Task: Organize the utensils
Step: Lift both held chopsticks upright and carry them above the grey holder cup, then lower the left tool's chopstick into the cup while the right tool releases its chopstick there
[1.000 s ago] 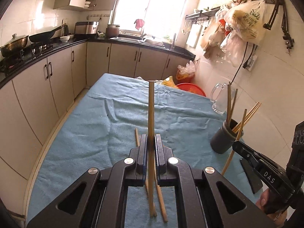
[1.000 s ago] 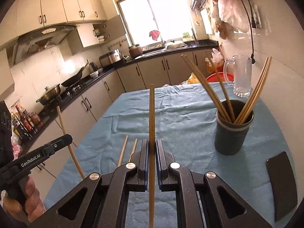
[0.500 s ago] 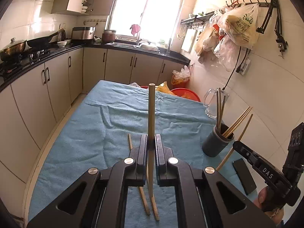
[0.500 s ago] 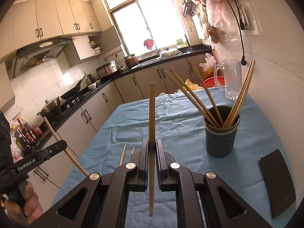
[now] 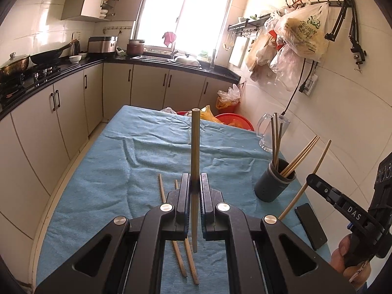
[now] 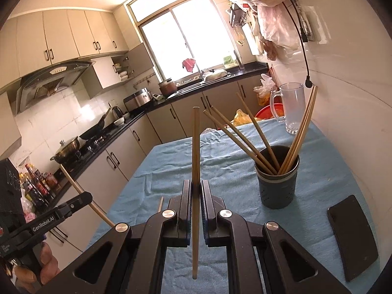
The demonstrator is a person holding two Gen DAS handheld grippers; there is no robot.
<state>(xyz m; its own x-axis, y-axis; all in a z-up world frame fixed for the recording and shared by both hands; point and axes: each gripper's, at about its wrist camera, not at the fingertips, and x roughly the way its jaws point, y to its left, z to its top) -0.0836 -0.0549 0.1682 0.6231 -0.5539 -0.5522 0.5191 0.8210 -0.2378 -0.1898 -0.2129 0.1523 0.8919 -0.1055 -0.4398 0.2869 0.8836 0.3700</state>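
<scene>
Reading "DAS" on right gripper (image 5: 325,191), "GenRobot.AI" on left gripper (image 6: 73,202)

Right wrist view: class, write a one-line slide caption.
Right hand-held gripper clamps one upright wooden chopstick near the dark round chopstick holder on the blue tablecloth.

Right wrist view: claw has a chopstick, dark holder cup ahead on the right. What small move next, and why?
Probably swing the right claw rightward over the dark round holder cup. It is shut on a wooden chopstick held upright and clear of the blue cloth; the cup, already holding several chopsticks, stands ahead to the right.
</scene>
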